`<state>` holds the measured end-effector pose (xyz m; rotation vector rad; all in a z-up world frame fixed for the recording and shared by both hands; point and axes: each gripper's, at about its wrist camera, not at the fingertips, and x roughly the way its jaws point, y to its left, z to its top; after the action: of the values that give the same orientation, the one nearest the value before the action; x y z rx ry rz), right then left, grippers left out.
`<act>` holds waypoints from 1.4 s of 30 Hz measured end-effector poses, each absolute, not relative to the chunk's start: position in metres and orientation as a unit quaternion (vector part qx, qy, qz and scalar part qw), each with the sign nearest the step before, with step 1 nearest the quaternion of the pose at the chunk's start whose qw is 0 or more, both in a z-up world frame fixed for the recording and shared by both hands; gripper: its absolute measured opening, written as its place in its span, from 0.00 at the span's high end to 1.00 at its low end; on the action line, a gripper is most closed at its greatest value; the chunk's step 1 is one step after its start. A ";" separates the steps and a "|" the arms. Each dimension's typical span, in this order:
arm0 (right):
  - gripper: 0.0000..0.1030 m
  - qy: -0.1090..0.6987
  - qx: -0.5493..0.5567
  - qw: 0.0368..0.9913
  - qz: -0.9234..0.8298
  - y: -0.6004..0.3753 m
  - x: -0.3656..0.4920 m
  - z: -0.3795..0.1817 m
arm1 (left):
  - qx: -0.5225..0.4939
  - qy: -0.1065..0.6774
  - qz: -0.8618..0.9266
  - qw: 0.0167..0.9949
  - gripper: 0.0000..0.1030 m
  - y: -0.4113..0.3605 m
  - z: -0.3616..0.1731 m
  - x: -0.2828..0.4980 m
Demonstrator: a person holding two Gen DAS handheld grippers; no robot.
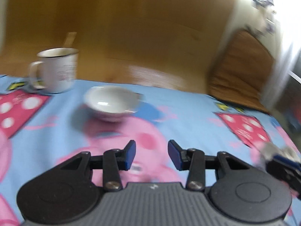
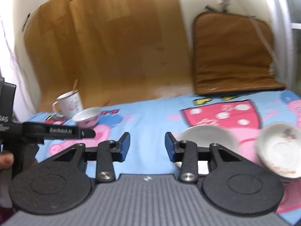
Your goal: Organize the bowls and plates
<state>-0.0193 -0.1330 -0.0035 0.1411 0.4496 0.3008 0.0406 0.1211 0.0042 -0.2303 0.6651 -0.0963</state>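
Note:
A small white bowl [image 1: 111, 103] stands upright on the blue cartoon-print tablecloth [image 1: 188, 116], ahead and to the left of my left gripper [image 1: 152, 154]. That gripper is open, with nothing between its blue pads. In the right wrist view the same bowl [image 2: 87, 117] sits far left, just beyond the left gripper [image 2: 90, 133], which shows side on. My right gripper [image 2: 147, 146] is open and empty over the cloth. Right of it lies a white plate [image 2: 205, 137]. Further right is a floral-patterned dish [image 2: 278, 150], resting tilted on other crockery.
A white enamel mug [image 1: 56, 69] with a wooden stick in it stands behind the small bowl, near the table's far edge. Beyond the table are a brown board [image 2: 112, 47] and a brown cushion [image 2: 233, 56]. A hand [image 2: 5, 160] shows at the left edge.

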 end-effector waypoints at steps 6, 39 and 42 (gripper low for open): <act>0.61 0.257 0.044 0.946 0.192 -0.092 0.007 0.002 | -0.164 0.307 0.005 0.937 0.64 0.169 -0.006 0.044; 0.91 0.438 0.166 0.858 0.210 -0.032 0.135 -0.011 | -0.222 0.284 0.027 0.932 0.62 0.201 -0.002 0.031; 0.91 0.442 0.163 0.853 0.222 -0.048 0.111 -0.011 | -0.224 0.288 0.018 0.931 0.62 0.200 -0.003 0.031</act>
<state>0.1108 -0.0482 -0.0108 0.3439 0.9300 0.4680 0.0313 0.2001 -0.0034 -0.4586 0.5897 0.0375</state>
